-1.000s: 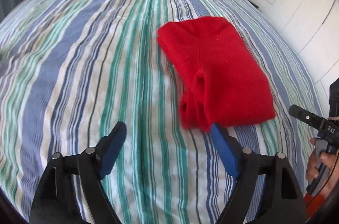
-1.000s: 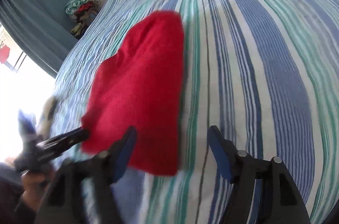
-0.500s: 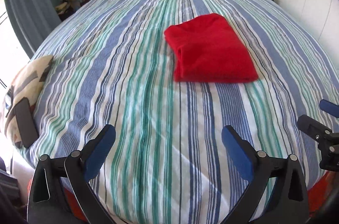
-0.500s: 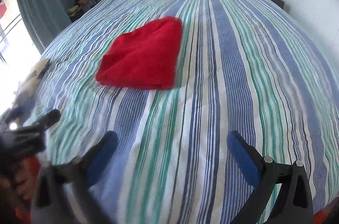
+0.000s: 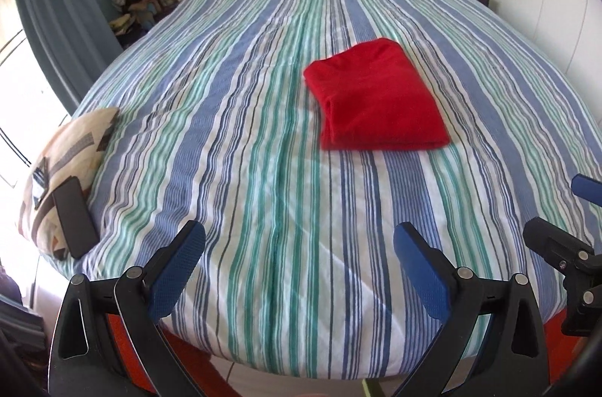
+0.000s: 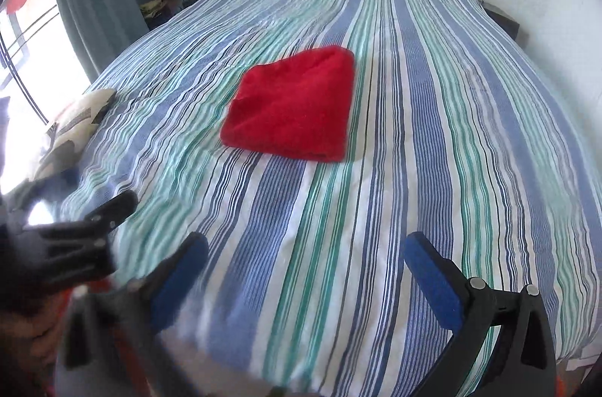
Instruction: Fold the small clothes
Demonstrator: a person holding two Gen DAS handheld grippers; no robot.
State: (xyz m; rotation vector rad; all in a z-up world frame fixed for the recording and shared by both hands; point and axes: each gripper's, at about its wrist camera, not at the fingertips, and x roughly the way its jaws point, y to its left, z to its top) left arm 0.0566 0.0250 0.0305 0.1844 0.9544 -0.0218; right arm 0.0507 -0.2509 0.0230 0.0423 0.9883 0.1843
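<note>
Left wrist view shows the folded red fleece garment [image 5: 376,96] lying flat near the middle of the blue, green and white striped bed cover [image 5: 225,152], well apart from both claws. Over the near edge of the bed, the left gripper [image 5: 299,269] is released, its blue pads spread wide with nothing between them. Right gripper [image 6: 306,278] is released and empty too.
</note>
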